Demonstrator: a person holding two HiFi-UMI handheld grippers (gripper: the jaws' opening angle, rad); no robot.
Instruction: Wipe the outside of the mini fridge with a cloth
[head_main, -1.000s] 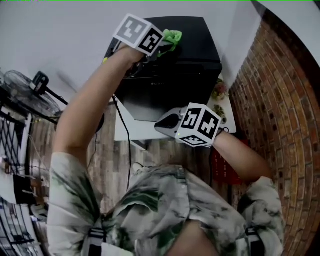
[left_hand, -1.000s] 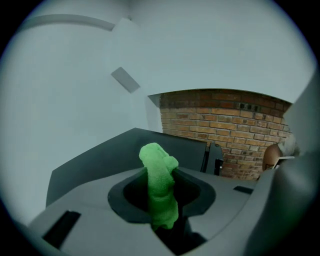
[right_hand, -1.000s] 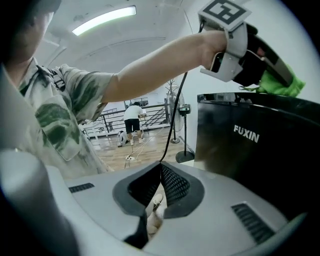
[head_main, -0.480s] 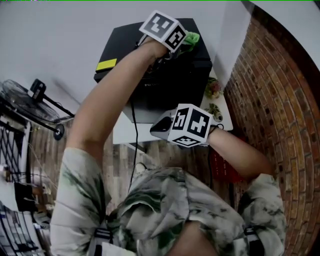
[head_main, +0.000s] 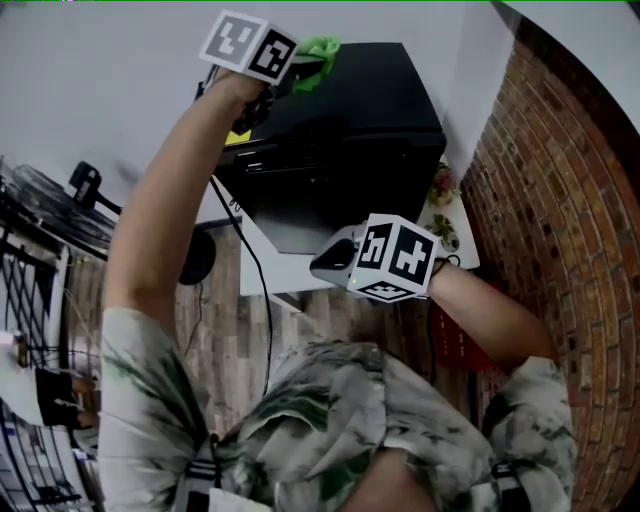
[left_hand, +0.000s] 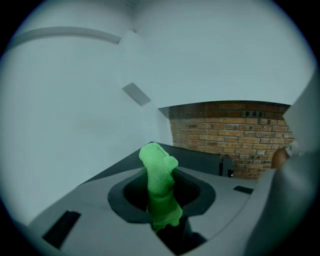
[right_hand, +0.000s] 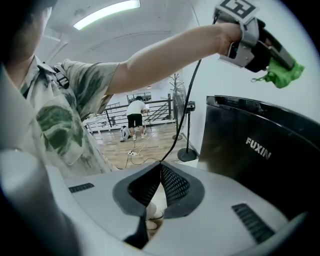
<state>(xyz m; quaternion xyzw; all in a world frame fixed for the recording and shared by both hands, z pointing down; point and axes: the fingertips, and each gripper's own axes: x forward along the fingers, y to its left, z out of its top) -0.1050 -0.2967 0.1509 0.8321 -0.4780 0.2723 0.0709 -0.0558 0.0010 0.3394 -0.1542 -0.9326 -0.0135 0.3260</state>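
The black mini fridge (head_main: 350, 130) stands on a low white stand (head_main: 270, 275) against the white wall. My left gripper (head_main: 298, 68) is at the back left of the fridge's top, shut on a bright green cloth (head_main: 316, 50). In the left gripper view the cloth (left_hand: 161, 187) sticks up from the closed jaws, with the fridge's top (left_hand: 200, 157) beyond. In the right gripper view the left gripper (right_hand: 270, 57) and cloth (right_hand: 286, 75) hang just above the fridge (right_hand: 260, 150). My right gripper (head_main: 325, 262) waits low before the fridge's front, shut and empty.
A brick wall (head_main: 560, 200) runs along the right. A small flowery item (head_main: 440, 185) sits on the stand beside the fridge. A floor fan (head_main: 50, 200) stands at the left and a black cable (head_main: 255, 290) hangs from my left arm. A person (right_hand: 135, 114) stands far off.
My left gripper swept the cloth to the right side of the fridge's top, then back to the left rear. The right gripper stayed in place.
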